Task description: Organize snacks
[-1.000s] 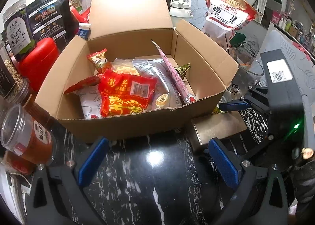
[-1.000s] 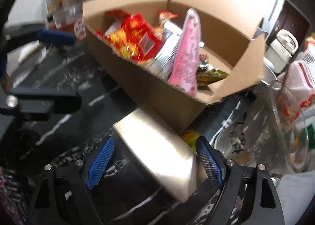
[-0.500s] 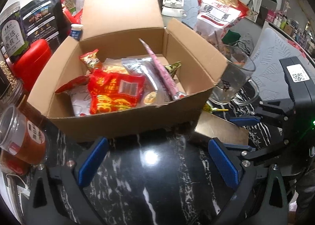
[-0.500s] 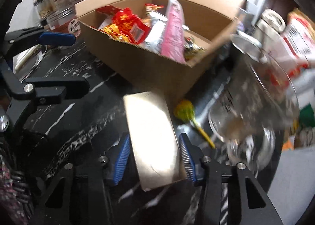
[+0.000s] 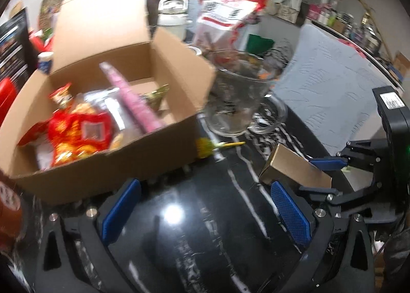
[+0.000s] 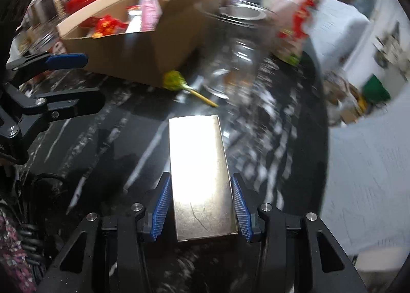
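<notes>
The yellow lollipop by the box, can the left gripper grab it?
Probably yes. The left gripper is open and empty, and the yellow lollipop lies on bare black marble tabletop beside the cardboard box, uncovered, though tight against the box wall.

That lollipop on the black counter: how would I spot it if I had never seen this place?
Find the open cardboard box full of snack packets on the black marble counter. At the box's near corner, between it and the clear glass jug, lies the lollipop. Its yellow-green wrapped head and thin yellow stick set it apart from the plain golden carton nearby.
</notes>
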The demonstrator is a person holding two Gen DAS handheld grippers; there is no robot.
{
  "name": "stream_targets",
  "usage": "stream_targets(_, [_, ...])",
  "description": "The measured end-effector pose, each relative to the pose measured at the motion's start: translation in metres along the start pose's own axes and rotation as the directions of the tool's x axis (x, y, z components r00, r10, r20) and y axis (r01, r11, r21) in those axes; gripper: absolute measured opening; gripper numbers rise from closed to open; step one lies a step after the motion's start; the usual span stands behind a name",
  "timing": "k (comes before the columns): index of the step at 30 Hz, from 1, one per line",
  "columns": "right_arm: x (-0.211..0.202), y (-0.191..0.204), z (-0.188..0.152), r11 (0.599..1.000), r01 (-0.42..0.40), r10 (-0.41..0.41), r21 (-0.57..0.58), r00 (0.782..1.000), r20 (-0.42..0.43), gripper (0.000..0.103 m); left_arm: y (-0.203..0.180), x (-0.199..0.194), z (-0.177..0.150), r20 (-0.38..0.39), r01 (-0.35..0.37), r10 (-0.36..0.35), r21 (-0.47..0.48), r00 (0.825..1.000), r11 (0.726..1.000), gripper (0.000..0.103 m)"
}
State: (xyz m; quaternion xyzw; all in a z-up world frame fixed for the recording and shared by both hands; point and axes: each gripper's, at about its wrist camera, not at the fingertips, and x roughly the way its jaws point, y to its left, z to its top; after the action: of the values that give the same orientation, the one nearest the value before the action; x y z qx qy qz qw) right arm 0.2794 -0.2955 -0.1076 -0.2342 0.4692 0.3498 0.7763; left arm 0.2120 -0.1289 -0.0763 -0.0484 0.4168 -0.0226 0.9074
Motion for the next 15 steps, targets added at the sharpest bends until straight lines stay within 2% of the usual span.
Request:
stream_targets(6, [-0.006, -0.023, -0.013, 0.994, 0.032, -0.032, 0.102, 0.999, 0.001, 0.046, -0.018, 0.003, 0.009, 0.016, 0.053, -0.055, 0.128, 0.998, 0.99, 0.103])
stream_targets(8, [-0.007, -0.023, -0.011, 0.992, 0.006, -0.008, 0.126, 1.0, 0.012, 0.046, -0.018, 0.002, 0.013, 0.014, 0.064, -0.066, 0.126, 0.998, 0.99, 0.103])
stream_targets(10, [-0.012, -0.019, -0.006, 0.991, -0.029, 0.021, 0.13, 0.998, 0.062, 0.046, -0.016, 0.0, 0.014, 0.007, 0.072, -0.074, 0.11, 0.997, 0.991, 0.103])
stream_targets(15, [-0.02, 0.0, 0.013, 0.997, -0.068, 0.06, 0.039, 0.984, 0.169, 0.052, -0.001, -0.005, 0.012, -0.008, 0.075, -0.074, 0.055, 0.997, 0.996, 0.103])
